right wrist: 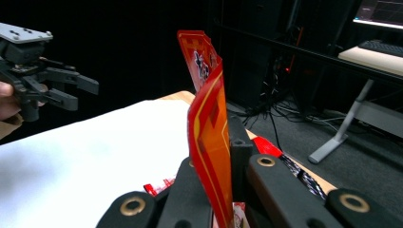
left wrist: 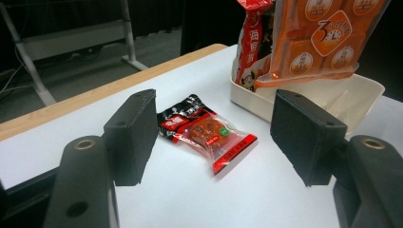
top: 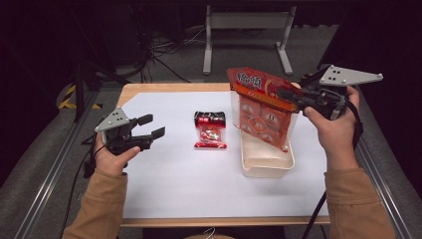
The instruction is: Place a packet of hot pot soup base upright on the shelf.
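1. The right gripper (top: 291, 94) is clamped on the top edge of the orange snack bag (top: 261, 112), which hangs with its lower end inside the cream bin (top: 266, 167) at the right of the white mat (top: 174, 169). The grip is on thin film near one corner only (seen edge-on between the jaws in the right gripper view (right wrist: 209, 142)), so the bag could slide out or tear at the seal if it is jerked

2. The bag hangs tilted, and it looks longer than the bin is deep. Let go too high, it may tip over the rim and land on the mat, or drag the light bin sideways

3. Another red pack (left wrist: 252, 47) stands in the bin beside it. Pushing the bag down hard could crumple one against the other

4. The left gripper (top: 149, 132) hovers with its jaws apart and empty, aimed at the small red snack packet (top: 209, 130) lying flat mid-mat. A flat, slick wrapper gives little to bite on, so the fingers (left wrist: 130, 135) may skate it away or pinch only a corner
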### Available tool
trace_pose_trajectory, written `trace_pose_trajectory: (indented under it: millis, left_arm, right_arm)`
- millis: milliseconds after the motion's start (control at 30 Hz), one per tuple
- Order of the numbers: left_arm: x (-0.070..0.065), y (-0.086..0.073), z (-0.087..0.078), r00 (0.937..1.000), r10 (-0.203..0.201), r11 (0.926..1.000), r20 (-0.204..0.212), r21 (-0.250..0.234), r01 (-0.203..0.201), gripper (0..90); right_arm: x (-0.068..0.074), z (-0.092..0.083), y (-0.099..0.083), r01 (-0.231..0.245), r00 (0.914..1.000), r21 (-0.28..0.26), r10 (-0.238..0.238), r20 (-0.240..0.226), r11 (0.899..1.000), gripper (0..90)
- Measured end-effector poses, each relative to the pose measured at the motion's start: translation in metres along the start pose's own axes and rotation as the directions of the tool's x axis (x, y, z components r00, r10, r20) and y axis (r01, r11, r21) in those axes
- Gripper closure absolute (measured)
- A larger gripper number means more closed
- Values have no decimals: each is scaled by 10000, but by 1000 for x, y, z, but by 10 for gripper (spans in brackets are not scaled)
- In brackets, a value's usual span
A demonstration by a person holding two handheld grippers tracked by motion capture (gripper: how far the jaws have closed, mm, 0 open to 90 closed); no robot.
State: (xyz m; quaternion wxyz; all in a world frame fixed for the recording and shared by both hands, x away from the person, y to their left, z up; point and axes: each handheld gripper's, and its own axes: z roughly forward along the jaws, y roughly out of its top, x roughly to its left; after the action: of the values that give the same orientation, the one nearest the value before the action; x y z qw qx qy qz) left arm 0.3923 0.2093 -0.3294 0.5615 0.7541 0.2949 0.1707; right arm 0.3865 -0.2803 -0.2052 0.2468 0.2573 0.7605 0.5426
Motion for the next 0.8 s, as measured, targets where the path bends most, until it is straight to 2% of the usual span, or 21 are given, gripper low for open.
trace_pose_trajectory:
  millis: [333,533,733,800]
  left_arm:
    - [1,-1,0,10000,-50,10000,-22,17,50,337]
    - [1,-2,1,9999,-103,9999,-7,66,103,337]
    - [2,-2,2,10000,-42,10000,-39,4,42,326]
    - [2,-3,3,9999,138,9999,-91,-57,-139,310]
  right_arm:
    - [-10,0,-12,-296,9983,181,287,498,9994,896]
    - [-13,0,-20,-388,9973,251,371,627,9989,896]
    - [-15,3,-35,-525,9956,440,489,793,9977,895]
    - [-16,4,-38,-554,9953,469,514,820,9974,895]
